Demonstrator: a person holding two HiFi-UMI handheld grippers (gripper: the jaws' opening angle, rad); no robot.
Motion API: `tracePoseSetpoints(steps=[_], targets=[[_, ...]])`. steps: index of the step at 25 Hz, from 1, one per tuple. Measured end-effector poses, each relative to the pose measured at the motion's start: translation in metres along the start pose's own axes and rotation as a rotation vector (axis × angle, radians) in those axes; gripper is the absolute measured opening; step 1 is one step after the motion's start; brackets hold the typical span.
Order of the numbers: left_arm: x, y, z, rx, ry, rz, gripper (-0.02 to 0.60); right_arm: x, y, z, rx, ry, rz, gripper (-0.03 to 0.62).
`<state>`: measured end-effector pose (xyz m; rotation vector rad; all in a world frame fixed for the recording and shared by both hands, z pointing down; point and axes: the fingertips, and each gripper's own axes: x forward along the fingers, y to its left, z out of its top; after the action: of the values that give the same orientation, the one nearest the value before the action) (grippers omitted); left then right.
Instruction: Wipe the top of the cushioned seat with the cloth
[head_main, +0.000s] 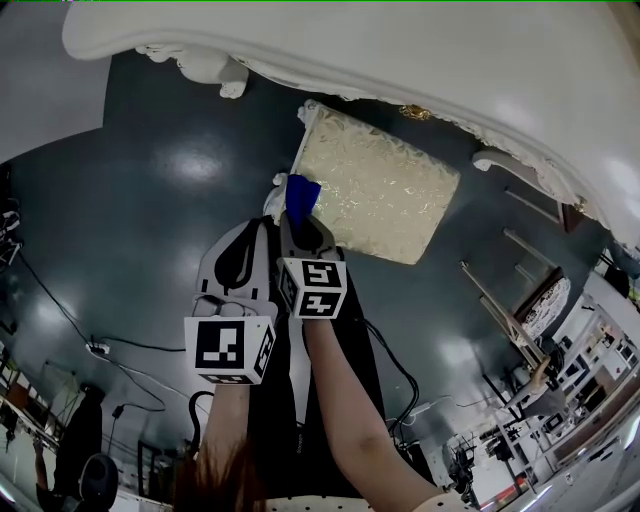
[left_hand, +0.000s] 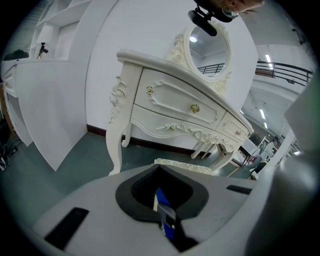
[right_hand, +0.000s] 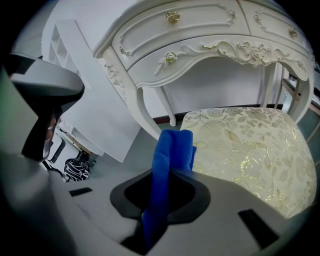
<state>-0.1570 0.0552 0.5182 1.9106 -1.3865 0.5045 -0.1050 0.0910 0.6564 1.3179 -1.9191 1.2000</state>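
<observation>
The left grey tool (head_main: 266, 224) is closed, with a bit of blue showing between its jaws. Just beside it, the right grey tool (head_main: 303, 222) is pinching the folded blue cloth (head_main: 302, 194). The cloth sticks up at the left edge of the gold, leafy cushioned seat (head_main: 385, 190), which stands under the carved white table (head_main: 420, 60).

White carved dressing table (left_hand: 180, 107), dark floor (head_main: 150, 200)

- Overhead light leaves pale glare patches on the glossy dark floor (head_main: 190, 160).
- Strong fisheye bends the white dresser (head_main: 400, 60); gripper-view corners go black.
- Nearest foreground is soft; the seat cushion (right_hand: 250, 145) glints.
</observation>
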Motion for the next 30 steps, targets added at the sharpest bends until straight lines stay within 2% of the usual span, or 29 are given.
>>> tracePoseSetpoints(steps=[8, 19, 24, 30], targets=[[-0.002, 0.007, -0.005, 0.000, 0.005, 0.022, -0.002, 0.023, 0.025, -0.007, -0.057, 0.042, 0.090, 0.061], [-0.010, 0.020, -0.006, -0.012, 0.002, 0.069, -0.002, 0.032, 0.033, -0.011, -0.128, 0.069, 0.095, 0.061], [-0.010, 0.010, -0.001, -0.020, -0.010, 0.071, -0.002, 0.027, 0.034, -0.009, -0.101, 0.084, 0.140, 0.061], [-0.003, -0.026, 0.020, -0.038, -0.055, 0.020, -0.002, -0.025, 0.004, 0.032, -0.031, -0.040, 0.106, 0.061]])
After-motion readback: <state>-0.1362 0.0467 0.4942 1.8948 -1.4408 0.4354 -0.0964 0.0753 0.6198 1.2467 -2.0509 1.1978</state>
